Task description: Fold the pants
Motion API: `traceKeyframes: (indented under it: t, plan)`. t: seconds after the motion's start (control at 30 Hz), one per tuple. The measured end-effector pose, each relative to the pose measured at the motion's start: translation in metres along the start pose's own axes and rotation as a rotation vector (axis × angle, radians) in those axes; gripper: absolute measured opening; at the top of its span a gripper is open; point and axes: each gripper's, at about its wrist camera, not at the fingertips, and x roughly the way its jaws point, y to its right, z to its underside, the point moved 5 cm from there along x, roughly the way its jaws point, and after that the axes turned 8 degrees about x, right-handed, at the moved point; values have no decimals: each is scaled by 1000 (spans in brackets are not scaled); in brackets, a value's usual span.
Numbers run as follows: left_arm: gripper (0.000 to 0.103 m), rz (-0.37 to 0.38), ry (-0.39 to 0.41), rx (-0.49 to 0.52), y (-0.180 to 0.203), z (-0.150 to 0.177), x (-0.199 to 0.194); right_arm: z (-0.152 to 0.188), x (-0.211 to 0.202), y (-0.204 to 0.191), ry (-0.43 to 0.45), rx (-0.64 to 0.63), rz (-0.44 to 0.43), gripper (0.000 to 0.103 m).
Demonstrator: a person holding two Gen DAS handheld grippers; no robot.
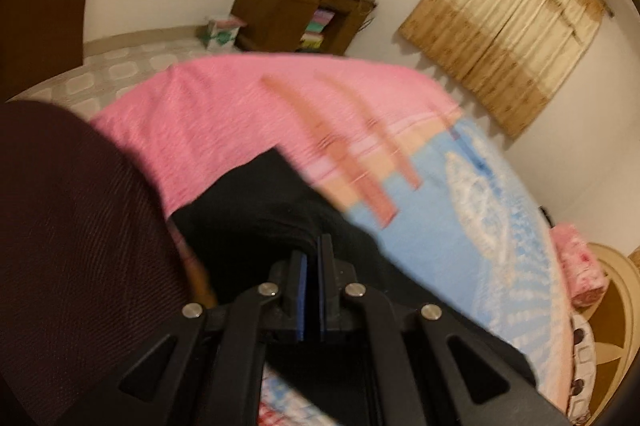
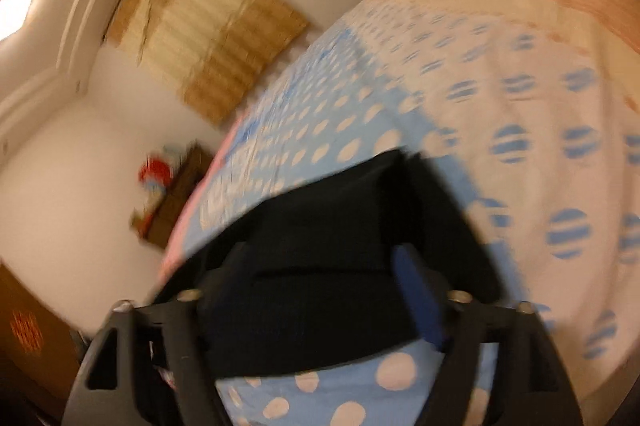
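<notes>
black fabric pants [image 1: 256, 201] on a pink, blue and white polka-dot bedspread [image 1: 224, 105].
in the left wrist view we see the left gripper [image 1: 313, 254] pressed closed, pants beyond; only the right wrist view shows our right gripper [image 2: 320, 266] standing wide over the folded pants, pads not pressing.

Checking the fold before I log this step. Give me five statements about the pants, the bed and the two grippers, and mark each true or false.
1. The pants are black. True.
2. The left gripper stands wide open. False: its jaws are shut, the blue pads close together above the dark cloth; whether cloth is pinched cannot be told.
3. The right gripper has its jaws spread apart. True: the folded pants lie between them, not pinched.
4. The pants lie on a bare wooden floor. False: they lie on a bed cover in blue with white dots.
5. A pink blanket lies beyond the pants in the left wrist view. True.
</notes>
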Motion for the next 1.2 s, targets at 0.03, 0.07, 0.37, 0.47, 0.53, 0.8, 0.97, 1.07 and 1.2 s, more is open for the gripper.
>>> traceKeyframes:
  t: [0.03, 0.07, 0.37, 0.47, 0.53, 0.8, 0.97, 1.07, 1.2]
  plan:
    - [4, -1, -10, -12, -5, 4, 4, -2, -6, 7, 16, 37, -18, 77]
    - [4, -3, -17, -28, -10, 6, 8, -4, -10, 13, 22, 65, -29, 77]
    - [4, -23, -19, -47, -11, 11, 19, -7, -4, 19, 4, 102, -61, 77]
    - [4, -22, -18, -43, -10, 9, 19, -13, 13, 12, 19, 10, 7, 77]
    - [4, -22, -16, -33, -7, 7, 19, -17, 32, 10, -11, -30, 21, 76]
    - [4, -27, -35, 0, -1, 1, 26, -4, 75, 1, -153, -192, 156, 7]
    - [4, 26, -6, 7, 16, -27, 11, -29, 61, -40, -135, -242, 93, 6]
    - [4, 26, 30, 38, 26, -45, -7, -57, 42, -79, -97, -295, 39, 6]
    - [4, 33, 42, 40, 22, -56, -25, -81, 7, -113, -56, -351, 1, 6]
